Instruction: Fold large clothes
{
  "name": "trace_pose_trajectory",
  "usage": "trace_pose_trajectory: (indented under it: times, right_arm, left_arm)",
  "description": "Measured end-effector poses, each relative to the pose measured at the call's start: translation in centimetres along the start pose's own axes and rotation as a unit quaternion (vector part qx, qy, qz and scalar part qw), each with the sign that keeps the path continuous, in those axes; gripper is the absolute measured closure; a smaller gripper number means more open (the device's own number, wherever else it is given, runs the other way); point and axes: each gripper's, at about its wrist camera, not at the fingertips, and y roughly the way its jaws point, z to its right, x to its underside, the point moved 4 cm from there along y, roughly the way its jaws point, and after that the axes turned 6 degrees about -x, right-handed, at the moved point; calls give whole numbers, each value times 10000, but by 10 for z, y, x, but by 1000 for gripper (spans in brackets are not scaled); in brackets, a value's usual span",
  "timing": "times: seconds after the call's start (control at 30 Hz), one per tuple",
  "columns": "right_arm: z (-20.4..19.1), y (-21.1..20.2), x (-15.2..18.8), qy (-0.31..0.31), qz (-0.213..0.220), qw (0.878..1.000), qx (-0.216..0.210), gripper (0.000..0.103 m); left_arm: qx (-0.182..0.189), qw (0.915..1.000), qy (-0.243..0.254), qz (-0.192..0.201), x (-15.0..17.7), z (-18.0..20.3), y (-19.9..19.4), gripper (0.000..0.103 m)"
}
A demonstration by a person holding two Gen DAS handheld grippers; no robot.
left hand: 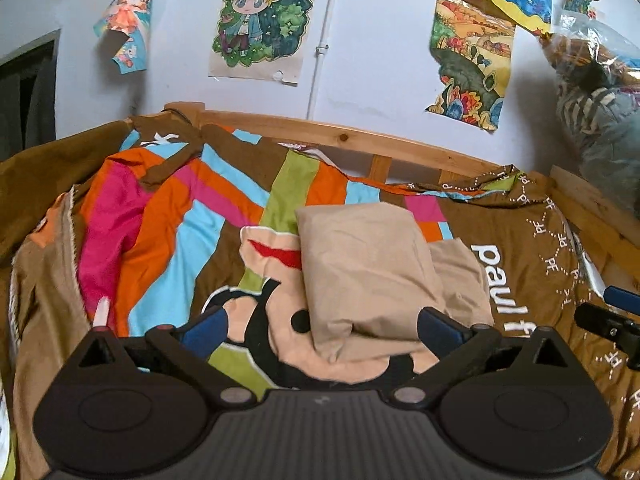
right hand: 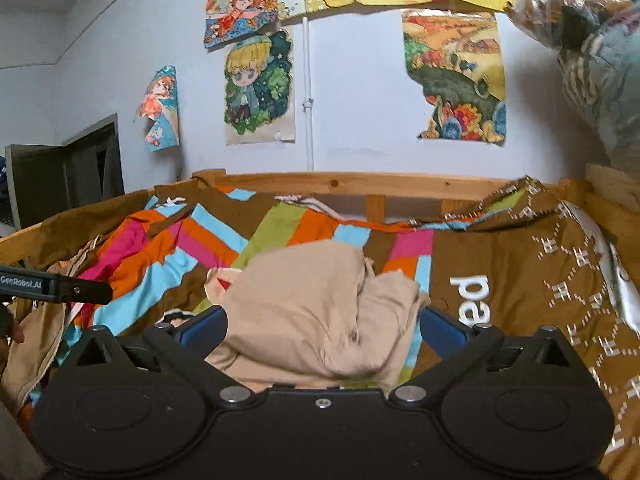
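Note:
A beige garment (left hand: 368, 268) lies folded into a thick bundle on the colourful striped bedspread (left hand: 192, 224). My left gripper (left hand: 320, 326) is open, its blue pads wide apart on either side of the bundle's near edge, with no cloth pinched. In the right wrist view the same beige garment (right hand: 312, 312) sits rumpled just ahead of my right gripper (right hand: 322, 326), which is also open with its blue pads (right hand: 442, 328) spread either side of the cloth. The left gripper's body (right hand: 56, 286) shows at the left edge of that view.
A wooden bed rail (left hand: 360, 136) runs along the far side below a wall of posters. A brown garment (left hand: 44, 276) lies at the bed's left. Bagged bedding (left hand: 600, 92) is stacked at the right. A dark doorway (right hand: 68, 172) is on the left.

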Motion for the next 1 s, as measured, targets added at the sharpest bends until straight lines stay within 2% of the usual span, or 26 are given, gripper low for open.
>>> trace_pose_trajectory:
  times: [0.3, 0.6, 0.73, 1.0]
  right_arm:
    - [1, -4, 16, 334, -193, 9992, 85, 1]
    - [-2, 8, 23, 300, -360, 9988, 119, 1]
    - [-4, 13, 27, 291, -474, 9984, 98, 1]
    - [-4, 26, 39, 339, -729, 9967, 122, 1]
  left_arm:
    - [-63, 9997, 254, -27, 22, 4, 0, 1]
    - [-17, 9999, -23, -163, 30, -3, 8, 1]
    - [-195, 9995, 14, -228, 33, -6, 14, 1]
    - [-142, 9989, -15, -457, 38, -8, 25, 1]
